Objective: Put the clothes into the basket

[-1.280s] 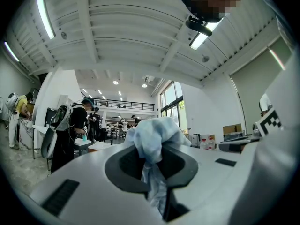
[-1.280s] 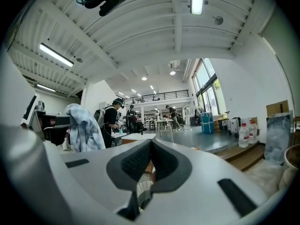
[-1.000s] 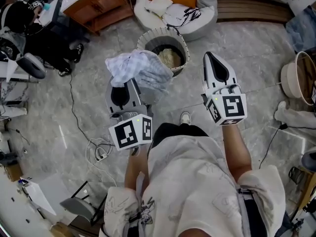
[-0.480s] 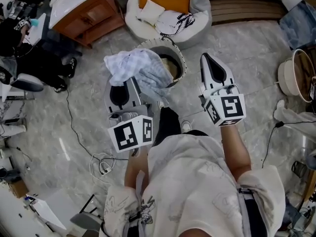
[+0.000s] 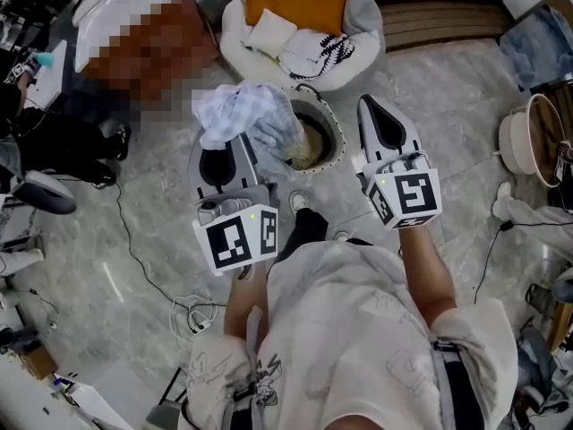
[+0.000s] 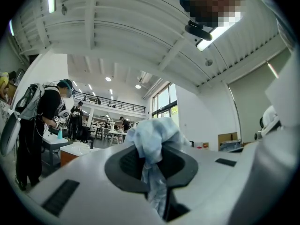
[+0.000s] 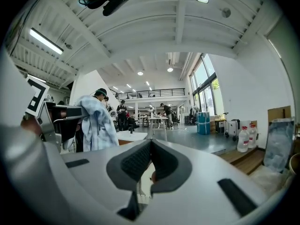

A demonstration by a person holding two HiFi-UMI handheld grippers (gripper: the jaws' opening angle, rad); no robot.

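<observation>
1. The grey marble floor lies open on the near and left sides of the basket, so nothing blocks the approach from the person's side.
2. A white round cushioned seat with an orange pillow sits just behind the basket, leaving little room past the far rim.
3. The round, pale-rimmed fabric basket stands open-topped ahead of the person's feet, with beige clothing already inside.
4. A crumpled pale blue-and-white cloth is held up in the air. In the head view it overlaps the basket's left rim. The step in hand looks like the carry, close to its end.
5. The left gripper is clenched on that cloth, which bunches above the jaws with a tail hanging between them. The next move calls for getting fully over the opening before letting go, or the tail may drape over the rim.
6. The right gripper has its jaws pressed together on nothing and hangs beside the basket's right rim.
7. Thin loose cables lie on the floor to the left, off the likely path.
</observation>
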